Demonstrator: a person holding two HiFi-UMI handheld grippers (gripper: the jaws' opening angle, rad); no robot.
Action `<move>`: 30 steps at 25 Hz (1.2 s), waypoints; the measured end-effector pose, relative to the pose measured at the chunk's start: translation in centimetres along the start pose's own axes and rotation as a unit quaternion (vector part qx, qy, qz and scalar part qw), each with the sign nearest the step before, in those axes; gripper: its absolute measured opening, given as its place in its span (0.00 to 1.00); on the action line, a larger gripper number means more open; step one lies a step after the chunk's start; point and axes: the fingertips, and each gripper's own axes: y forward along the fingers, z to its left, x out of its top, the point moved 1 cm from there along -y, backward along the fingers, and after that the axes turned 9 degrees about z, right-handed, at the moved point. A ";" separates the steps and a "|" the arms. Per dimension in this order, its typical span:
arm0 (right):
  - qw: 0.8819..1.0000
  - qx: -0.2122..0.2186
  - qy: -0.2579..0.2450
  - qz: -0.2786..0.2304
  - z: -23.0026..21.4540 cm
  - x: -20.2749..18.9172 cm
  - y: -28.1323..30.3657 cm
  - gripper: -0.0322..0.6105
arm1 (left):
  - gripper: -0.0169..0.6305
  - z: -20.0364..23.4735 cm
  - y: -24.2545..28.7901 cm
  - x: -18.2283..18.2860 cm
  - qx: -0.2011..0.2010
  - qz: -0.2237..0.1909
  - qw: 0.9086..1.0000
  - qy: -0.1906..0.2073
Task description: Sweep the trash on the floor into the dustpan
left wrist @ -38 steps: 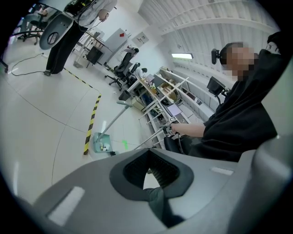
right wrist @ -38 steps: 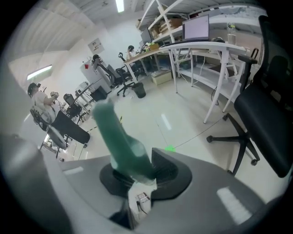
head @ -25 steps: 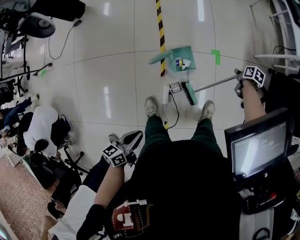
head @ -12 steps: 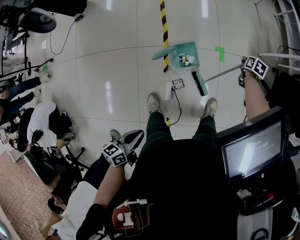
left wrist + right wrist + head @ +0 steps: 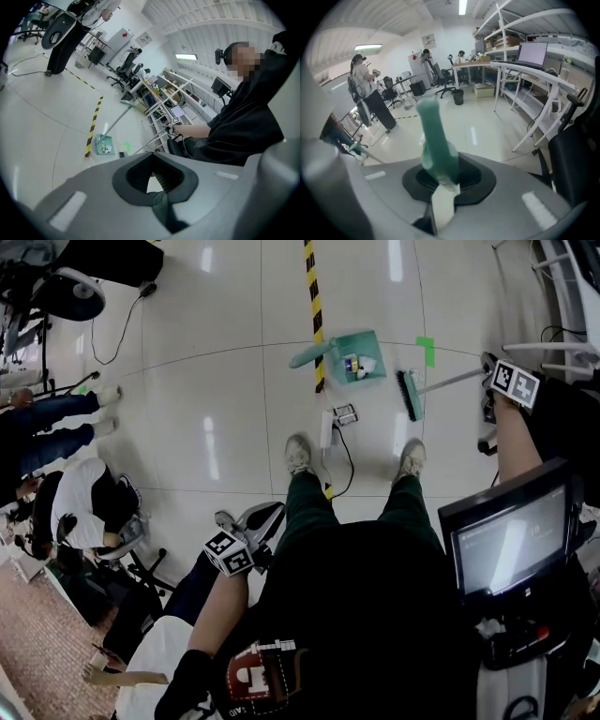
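Note:
The teal dustpan (image 5: 345,345) lies on the floor ahead with small bits of trash (image 5: 355,365) inside it. A small flat piece of trash (image 5: 345,414) lies on the tiles just in front of it. The broom head (image 5: 410,395) rests on the floor to the right of that piece, apart from it. My right gripper (image 5: 487,379) is shut on the broom handle (image 5: 434,136), which stands up through its jaws (image 5: 440,176). My left gripper (image 5: 262,518) hangs by my left leg, shut, holding nothing (image 5: 152,180). The dustpan (image 5: 103,144) also shows in the left gripper view.
A white block with a black cable (image 5: 327,427) lies by my left shoe (image 5: 298,454). Yellow-black tape (image 5: 314,296) runs away from the dustpan. A green tape mark (image 5: 427,351) lies at its right. People and office chairs (image 5: 94,512) are at left, metal racks (image 5: 567,277) at right.
The broom head has swung right and farther out, away from the small piece of trash. My right gripper moved with it. The left gripper has stayed by my leg.

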 end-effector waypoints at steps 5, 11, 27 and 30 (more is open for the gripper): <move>0.997 0.027 -0.067 0.025 0.0 -2.9 -3.9 0.13 | 0.02 -0.3 1.9 2.3 -0.024 -0.012 0.999 0.022; 0.957 0.068 -0.279 0.044 3.1 -4.7 -7.0 0.13 | 0.02 -0.7 4.0 3.5 -0.051 -0.014 0.998 0.040; 0.313 0.226 -0.888 0.250 8.7 -28.3 -4.2 0.12 | 0.02 -1.9 3.0 2.2 -0.034 -0.011 0.999 0.021; 0.287 0.232 -0.901 0.229 10.5 -29.1 -3.5 0.12 | 0.02 -1.8 2.2 1.7 -0.026 -0.013 1.000 0.011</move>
